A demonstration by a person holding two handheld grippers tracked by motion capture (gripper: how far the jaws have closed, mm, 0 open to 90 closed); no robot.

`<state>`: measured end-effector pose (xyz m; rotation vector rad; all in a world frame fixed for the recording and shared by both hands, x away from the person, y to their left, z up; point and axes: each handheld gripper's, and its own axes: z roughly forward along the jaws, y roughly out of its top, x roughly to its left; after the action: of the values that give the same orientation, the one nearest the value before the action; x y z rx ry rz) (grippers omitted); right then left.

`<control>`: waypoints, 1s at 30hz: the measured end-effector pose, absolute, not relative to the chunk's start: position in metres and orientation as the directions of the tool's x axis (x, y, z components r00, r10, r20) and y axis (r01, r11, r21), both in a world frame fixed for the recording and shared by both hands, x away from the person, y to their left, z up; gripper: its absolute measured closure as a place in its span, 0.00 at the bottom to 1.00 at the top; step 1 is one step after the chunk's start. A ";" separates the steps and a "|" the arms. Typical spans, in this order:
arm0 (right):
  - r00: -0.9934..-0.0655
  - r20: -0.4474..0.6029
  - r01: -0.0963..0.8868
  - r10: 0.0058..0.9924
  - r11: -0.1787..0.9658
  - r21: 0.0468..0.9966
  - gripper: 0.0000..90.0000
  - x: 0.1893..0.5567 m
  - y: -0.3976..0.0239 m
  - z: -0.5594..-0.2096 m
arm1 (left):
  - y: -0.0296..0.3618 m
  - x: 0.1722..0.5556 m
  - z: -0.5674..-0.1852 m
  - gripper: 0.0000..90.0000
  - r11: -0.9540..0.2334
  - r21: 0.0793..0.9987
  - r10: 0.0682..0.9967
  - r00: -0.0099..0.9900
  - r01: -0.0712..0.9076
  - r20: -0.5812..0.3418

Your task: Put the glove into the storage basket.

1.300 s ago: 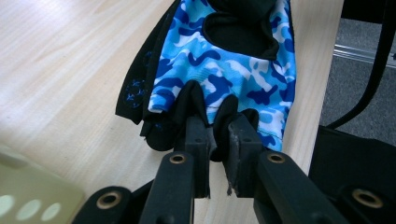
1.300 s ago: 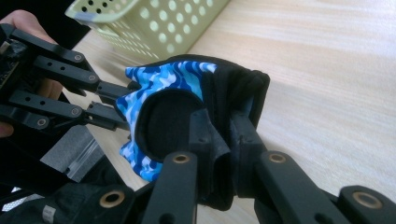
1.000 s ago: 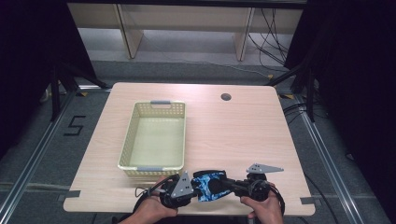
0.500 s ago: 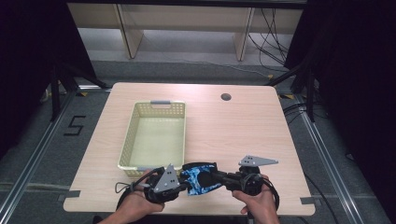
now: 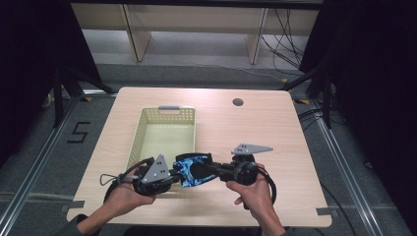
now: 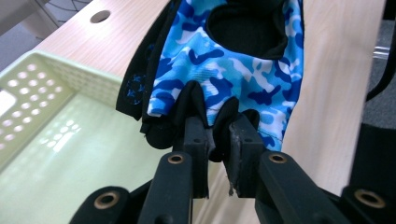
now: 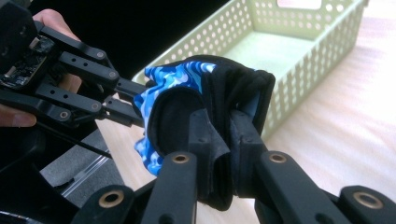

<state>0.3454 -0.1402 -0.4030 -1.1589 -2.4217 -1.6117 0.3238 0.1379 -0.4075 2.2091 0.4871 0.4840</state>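
High view: both hand-held grippers, left (image 5: 173, 173) and right (image 5: 212, 168), clamp the blue camouflage fabric glove (image 5: 193, 170) at the pale green plastic basket's (image 5: 142, 129) near rim, not yet dropped in

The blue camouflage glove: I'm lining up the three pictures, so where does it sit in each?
High view: the glove hangs low centre between left gripper and right gripper.
Left gripper view: upper centre, pinched at its lower edge.
Right gripper view: centre, pinched at its black cuff.
Shared landmark: the pale green basket.
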 end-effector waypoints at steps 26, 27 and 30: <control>-0.719 0.410 0.617 0.562 0.242 0.749 0.91 0.403 -0.063 -0.401 | 0.197 0.369 -0.403 0.88 -0.662 0.691 0.557 0.807 0.290 0.195; -0.717 0.413 0.623 0.561 0.250 0.741 0.91 0.405 -0.060 -0.402 | 0.198 0.370 -0.405 0.88 -0.658 0.691 0.562 0.806 0.300 0.186; -0.713 0.414 0.631 0.567 0.261 0.730 0.91 0.410 -0.052 -0.408 | 0.204 0.375 -0.412 0.88 -0.658 0.680 0.569 0.805 0.324 0.167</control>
<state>0.4097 -0.0522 -0.4079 -1.1610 -2.4398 -1.4653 0.3745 0.2042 -0.4125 2.3324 0.6554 0.4873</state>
